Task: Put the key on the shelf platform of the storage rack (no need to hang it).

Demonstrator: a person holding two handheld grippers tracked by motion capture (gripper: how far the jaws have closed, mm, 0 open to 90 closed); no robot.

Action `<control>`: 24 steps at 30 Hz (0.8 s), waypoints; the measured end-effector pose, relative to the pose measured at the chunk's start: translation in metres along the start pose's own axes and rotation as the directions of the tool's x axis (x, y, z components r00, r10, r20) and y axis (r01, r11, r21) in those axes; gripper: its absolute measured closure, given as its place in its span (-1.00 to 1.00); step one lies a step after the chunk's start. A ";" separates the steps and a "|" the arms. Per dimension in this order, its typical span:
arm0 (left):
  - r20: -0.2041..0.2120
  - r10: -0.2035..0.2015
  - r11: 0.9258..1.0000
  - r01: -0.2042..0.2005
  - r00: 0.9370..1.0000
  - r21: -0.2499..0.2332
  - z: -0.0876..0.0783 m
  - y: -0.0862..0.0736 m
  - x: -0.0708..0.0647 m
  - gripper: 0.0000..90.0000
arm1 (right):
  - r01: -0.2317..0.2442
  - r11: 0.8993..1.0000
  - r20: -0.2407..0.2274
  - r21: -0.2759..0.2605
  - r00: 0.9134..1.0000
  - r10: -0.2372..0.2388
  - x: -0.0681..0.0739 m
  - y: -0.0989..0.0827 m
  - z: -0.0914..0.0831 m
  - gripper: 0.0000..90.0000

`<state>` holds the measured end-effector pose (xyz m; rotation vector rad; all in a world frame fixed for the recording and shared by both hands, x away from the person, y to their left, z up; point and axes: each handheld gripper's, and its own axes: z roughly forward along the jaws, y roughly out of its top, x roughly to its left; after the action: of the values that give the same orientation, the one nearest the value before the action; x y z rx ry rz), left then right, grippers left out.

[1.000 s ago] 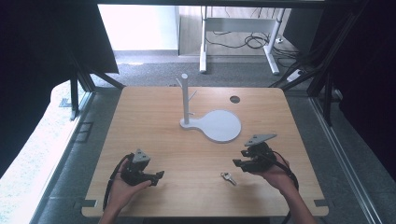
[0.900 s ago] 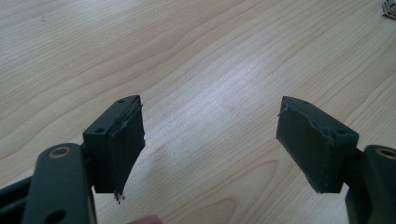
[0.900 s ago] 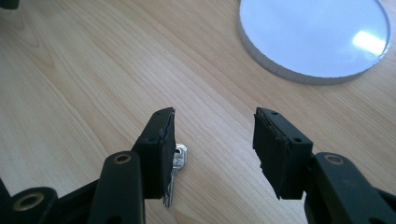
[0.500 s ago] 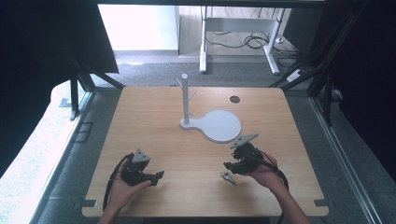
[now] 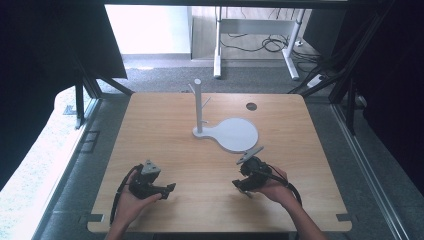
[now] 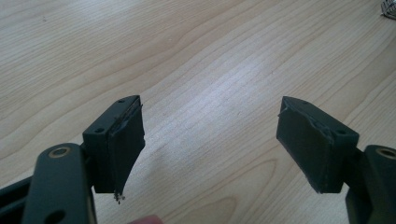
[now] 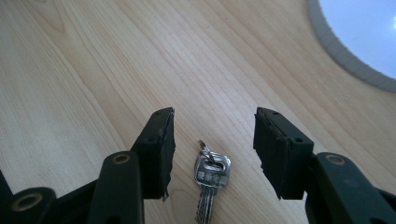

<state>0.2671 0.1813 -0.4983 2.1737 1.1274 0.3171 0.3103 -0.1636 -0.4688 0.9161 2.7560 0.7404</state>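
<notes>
- Looking down from the high view, we saw the light wooden table [image 5: 165,125] with a white stand, a round flat base with an upright pegged post [image 5: 232,134], near its middle; the left gripper [image 5: 167,189] rested low at the near left, held in the person's left hand [image 5: 131,202], and the right gripper [image 5: 242,186] sat tipped down at the near right, in front of the stand's base and apart from it.
- From that height we could not make out what lay under the right gripper, since the hand and tool covered the spot.
- In the left gripper view, we found its black jaws released and wide, with nothing but bare wood grain between them.
- In the right gripper view, we found the small silver key with a thin wire ring [image 7: 210,182] lying flat on the table, between the two open black jaws and touching neither; the grey rim of the stand's base showed at the upper right.
- We judged the risk to lie in the key's flatness: pads closing above the table could slide over the thin metal and push it aside.
- We also feared an off-centre closure, since one pad meeting the key first could spin it out of the gap.
</notes>
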 end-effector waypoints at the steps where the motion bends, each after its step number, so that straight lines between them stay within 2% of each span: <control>1: 0.002 0.000 1.000 0.000 1.000 0.000 0.000 0.000 0.000 -0.47 | 0.002 1.000 0.000 0.004 1.000 -0.002 0.000 0.000 0.002 0.09; 16: 0.003 -0.003 1.000 0.003 1.000 0.007 0.002 0.000 0.000 -0.48 | -0.008 0.997 -0.010 0.075 1.000 0.009 -0.004 -0.007 0.023 0.18; 24: -0.004 -0.008 1.000 0.008 1.000 0.001 0.001 -0.001 0.001 -0.48 | -0.003 0.994 -0.030 0.108 1.000 0.006 -0.008 -0.008 0.029 0.44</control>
<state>0.2677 0.1820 -0.4996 2.1700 1.1382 0.3171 0.3211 -0.1620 -0.4981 0.9393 2.8454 0.6165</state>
